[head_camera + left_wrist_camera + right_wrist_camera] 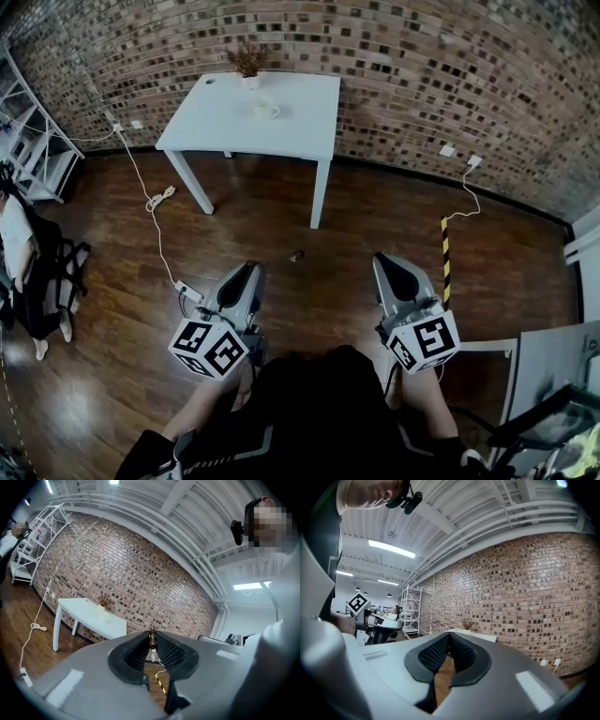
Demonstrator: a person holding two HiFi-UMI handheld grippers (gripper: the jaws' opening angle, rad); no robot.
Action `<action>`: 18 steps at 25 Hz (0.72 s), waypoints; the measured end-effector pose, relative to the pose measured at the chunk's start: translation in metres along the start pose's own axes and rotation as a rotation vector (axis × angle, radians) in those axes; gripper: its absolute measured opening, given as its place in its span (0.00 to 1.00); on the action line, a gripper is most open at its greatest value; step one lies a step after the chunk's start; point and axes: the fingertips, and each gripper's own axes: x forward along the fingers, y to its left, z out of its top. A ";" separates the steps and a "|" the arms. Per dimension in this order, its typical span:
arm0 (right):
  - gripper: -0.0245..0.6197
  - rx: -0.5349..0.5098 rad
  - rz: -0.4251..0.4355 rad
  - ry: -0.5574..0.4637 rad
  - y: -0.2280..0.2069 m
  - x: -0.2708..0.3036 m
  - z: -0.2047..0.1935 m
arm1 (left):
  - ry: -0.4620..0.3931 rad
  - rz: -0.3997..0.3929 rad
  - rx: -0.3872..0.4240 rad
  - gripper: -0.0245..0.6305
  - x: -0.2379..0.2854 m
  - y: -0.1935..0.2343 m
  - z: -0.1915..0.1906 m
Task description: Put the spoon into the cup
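Observation:
A white cup [266,111] stands on the white table [300,122] against the brick wall, far ahead of both grippers. My left gripper [251,269] is held level above the wooden floor, shut on a brown-handled spoon [152,638] that stands upright between its pads. In the head view the spoon's end [296,255] pokes out to the right of the jaws. My right gripper [384,260] is beside it, level, with its fingertips together and nothing between them. The left gripper view shows the table [89,612] to the left of the left gripper [152,641]. In the right gripper view the right gripper [450,637] points toward the wall.
A small potted plant [249,61] sits behind the cup. White cables and a power strip [187,289] lie on the floor at left. A white shelf [28,141] stands far left, with striped tape [444,258] on the floor and pale furniture [553,366] at right.

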 end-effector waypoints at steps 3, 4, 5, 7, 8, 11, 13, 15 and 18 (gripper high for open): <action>0.05 -0.006 0.018 -0.005 -0.020 0.016 0.001 | -0.004 0.009 -0.003 0.10 0.027 0.005 0.001; 0.05 -0.010 0.022 -0.012 -0.030 0.023 0.001 | -0.007 0.015 -0.002 0.10 0.039 0.007 0.003; 0.05 -0.014 0.028 -0.017 -0.039 0.032 0.001 | -0.009 0.024 -0.004 0.10 0.050 0.009 0.005; 0.05 -0.018 0.046 -0.026 -0.054 0.046 0.002 | -0.018 0.039 -0.009 0.10 0.067 0.008 0.008; 0.05 -0.023 0.057 -0.034 -0.061 0.051 0.005 | -0.021 0.041 -0.008 0.10 0.074 0.006 0.009; 0.05 -0.027 0.077 -0.050 -0.086 0.066 0.015 | -0.019 0.051 0.008 0.10 0.101 -0.001 0.016; 0.05 -0.019 0.095 -0.056 -0.101 0.074 0.017 | -0.022 0.058 0.015 0.10 0.118 -0.004 0.020; 0.05 -0.013 0.109 -0.059 -0.114 0.080 0.017 | -0.014 0.073 0.026 0.10 0.133 -0.008 0.025; 0.05 -0.002 0.126 -0.052 -0.129 0.094 0.011 | -0.019 0.095 0.029 0.10 0.149 -0.001 0.026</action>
